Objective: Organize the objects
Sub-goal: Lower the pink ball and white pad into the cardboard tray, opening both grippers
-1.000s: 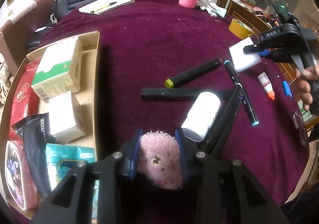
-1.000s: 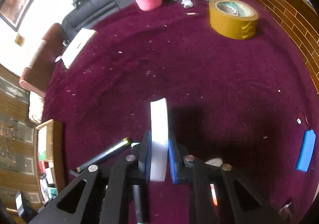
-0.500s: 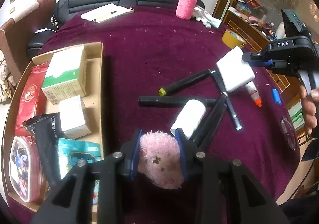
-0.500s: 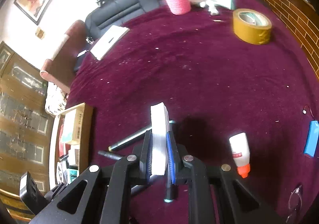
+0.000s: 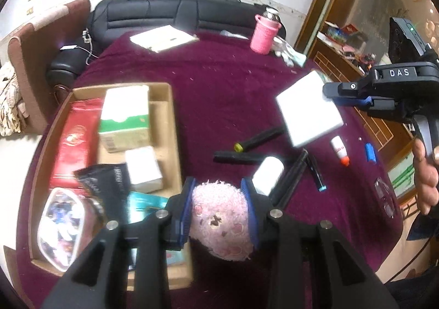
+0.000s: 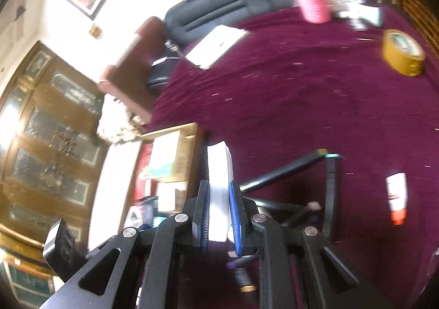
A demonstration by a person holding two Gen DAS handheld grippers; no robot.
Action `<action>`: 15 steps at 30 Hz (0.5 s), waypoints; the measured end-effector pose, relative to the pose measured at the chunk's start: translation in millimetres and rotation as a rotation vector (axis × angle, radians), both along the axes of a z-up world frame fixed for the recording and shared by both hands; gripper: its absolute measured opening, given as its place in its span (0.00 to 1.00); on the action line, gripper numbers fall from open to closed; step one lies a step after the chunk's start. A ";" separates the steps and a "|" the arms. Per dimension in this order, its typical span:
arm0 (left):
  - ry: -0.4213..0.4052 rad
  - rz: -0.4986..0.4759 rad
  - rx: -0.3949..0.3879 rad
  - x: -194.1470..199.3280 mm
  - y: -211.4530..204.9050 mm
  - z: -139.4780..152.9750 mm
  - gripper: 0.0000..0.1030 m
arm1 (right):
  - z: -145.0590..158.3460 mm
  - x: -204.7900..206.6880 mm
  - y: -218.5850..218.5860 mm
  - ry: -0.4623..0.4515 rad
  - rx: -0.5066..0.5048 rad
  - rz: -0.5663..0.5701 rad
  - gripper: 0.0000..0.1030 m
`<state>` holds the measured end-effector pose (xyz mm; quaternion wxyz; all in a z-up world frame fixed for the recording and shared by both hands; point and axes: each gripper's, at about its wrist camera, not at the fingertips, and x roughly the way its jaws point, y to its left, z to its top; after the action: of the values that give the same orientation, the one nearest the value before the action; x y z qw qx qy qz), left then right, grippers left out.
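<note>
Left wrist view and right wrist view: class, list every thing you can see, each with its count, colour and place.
Cloth: one, maroon, covers the table.
Tray: one, cardboard, left; holds boxes and packets.
Markers: several, black, centre, in a loose pile.
Bottle: one, white, lying among the markers.
Glue: one, white with orange cap, right.
Tape: one roll, yellow, far right.
Cup: one, pink, far edge.
Notepad: one, white, far edge.
Sofa: one, black, behind the table.
Left gripper: shut on pink plush.
Right gripper: shut on white block.
Hand: one, far right.
</note>
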<state>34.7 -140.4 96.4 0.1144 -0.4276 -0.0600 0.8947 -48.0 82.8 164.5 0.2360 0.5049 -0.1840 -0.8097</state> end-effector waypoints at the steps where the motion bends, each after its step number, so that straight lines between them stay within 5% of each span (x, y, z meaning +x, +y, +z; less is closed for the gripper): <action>1: 0.007 0.010 0.004 1.3 -6.2 3.1 0.31 | 1.2 0.0 -13.4 0.000 -0.015 0.025 0.15; 15: -0.009 0.142 -0.032 17.6 -93.2 0.7 0.32 | -16.3 -23.1 -159.5 -0.037 -0.100 0.204 0.16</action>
<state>52.4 -233.6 97.1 0.0434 -0.4281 -0.0763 0.8995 -71.1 -76.7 148.2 0.3385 0.5233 -0.1762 -0.7619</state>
